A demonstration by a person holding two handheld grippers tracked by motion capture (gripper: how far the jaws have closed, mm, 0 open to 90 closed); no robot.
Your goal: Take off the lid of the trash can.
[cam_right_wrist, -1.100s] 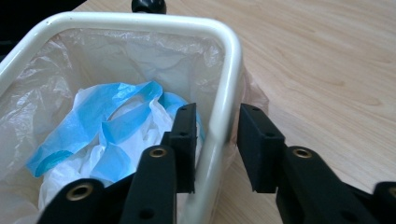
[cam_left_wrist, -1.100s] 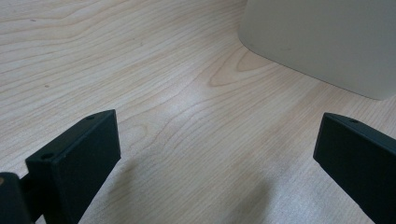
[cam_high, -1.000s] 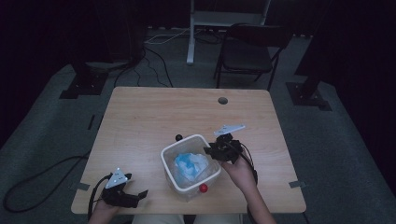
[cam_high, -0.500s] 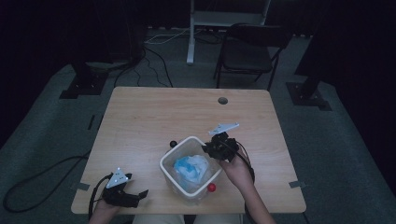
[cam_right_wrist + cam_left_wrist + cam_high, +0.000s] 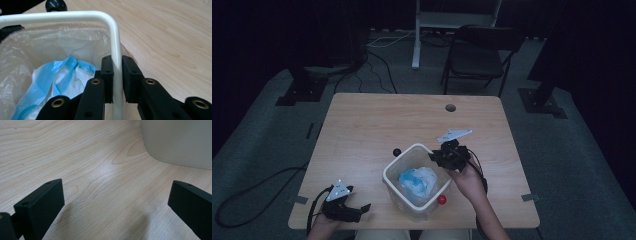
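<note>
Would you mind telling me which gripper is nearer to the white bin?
Right. The right gripper is clamped on the white bin at its rim; the left gripper rests open on the table, apart from the bin's near-left side.

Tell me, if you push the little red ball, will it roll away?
Probably. The red ball looks round and smooth, and the table is flat and bare beside it, so a nudge would likely send it rolling. It sits against the bin, which might stop it that way.
</note>
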